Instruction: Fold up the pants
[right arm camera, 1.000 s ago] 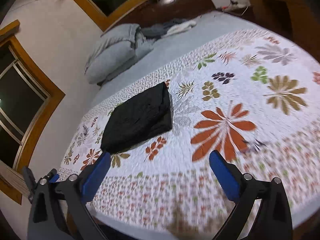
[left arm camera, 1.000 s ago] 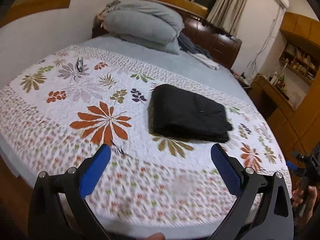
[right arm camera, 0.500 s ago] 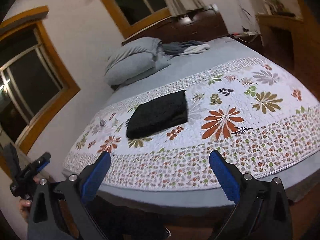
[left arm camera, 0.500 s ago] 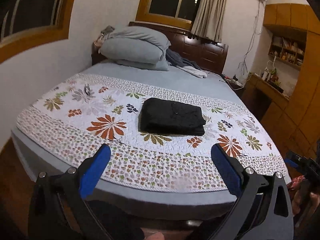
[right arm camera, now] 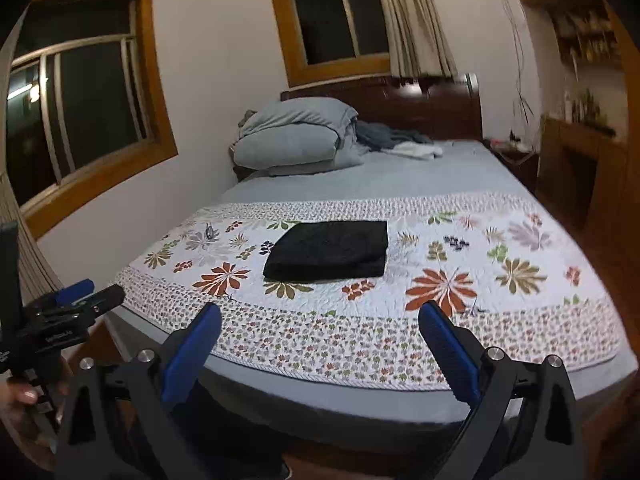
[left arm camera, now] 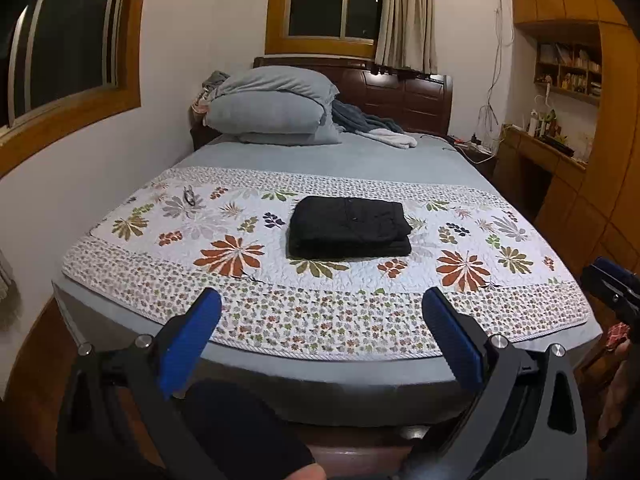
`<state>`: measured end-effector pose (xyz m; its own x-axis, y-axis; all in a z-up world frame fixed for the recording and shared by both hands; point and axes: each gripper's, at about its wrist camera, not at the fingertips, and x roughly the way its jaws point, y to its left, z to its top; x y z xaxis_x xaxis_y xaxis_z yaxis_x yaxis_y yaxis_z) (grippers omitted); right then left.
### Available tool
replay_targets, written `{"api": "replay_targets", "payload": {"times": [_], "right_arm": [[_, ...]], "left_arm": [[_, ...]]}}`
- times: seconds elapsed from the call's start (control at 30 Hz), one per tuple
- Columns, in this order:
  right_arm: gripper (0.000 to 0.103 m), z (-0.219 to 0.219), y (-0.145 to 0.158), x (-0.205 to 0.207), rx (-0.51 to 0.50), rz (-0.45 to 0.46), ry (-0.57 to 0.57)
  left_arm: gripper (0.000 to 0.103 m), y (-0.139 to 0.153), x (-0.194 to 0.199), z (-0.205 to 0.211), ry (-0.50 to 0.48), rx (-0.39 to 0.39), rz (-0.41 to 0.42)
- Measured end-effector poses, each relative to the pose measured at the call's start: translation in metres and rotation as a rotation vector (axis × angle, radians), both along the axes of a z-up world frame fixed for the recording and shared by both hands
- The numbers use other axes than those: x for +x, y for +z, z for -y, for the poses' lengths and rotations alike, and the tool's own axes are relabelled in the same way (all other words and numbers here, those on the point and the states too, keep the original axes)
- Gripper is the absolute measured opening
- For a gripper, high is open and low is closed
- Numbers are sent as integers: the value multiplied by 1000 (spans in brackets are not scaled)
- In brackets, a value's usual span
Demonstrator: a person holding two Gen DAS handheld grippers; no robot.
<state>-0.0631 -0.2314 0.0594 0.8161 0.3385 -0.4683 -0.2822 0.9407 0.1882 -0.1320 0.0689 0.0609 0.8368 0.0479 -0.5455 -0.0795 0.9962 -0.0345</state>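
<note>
We take the floral quilt [left arm camera: 168, 240] as our landmark and read across it from its left edge. On that side lies a small dark object [left arm camera: 189, 196] we cannot identify. Near the quilt's middle rest the pants [left arm camera: 349, 227], folded into a compact black rectangle with layered edges facing us. Our left gripper [left arm camera: 320, 332] and right gripper [right arm camera: 319, 334] both hang off the quilt's near edge, well apart from the pants, fingers spread wide and grasping nothing. We judge the folding done; little seems left beyond perhaps tidying.

The left wrist view shows the right gripper at its far right edge, plus bookshelves [left arm camera: 568, 68] sharply. The right wrist view instead shows the left gripper at its left edge with a hand [right arm camera: 24, 396] below it, and more of the side window [right arm camera: 80, 104].
</note>
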Motion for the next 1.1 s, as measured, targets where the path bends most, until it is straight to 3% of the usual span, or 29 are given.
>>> {"api": "replay_targets", "payload": {"times": [0.13,0.5,0.8,0.93,1.1], "right_arm": [[99,-16,0,-8,-49,10,9],[99,-36,-13,0,-103,-75,28],[99,-41,-36,26,-90,-129,25],[99,-37,-43,38,-76,-137,13],[99,-39,-52,56,-77,-155,20]], "left_arm": [[100,-1,-4,8,8,27,-5],[100,-5,-10,16,16,39,12],[100,-18,11,23,-14,34,-17],[100,-27,25,20,-32,-5,-47],[100,-35,41,15,-2,7,-56]]}}
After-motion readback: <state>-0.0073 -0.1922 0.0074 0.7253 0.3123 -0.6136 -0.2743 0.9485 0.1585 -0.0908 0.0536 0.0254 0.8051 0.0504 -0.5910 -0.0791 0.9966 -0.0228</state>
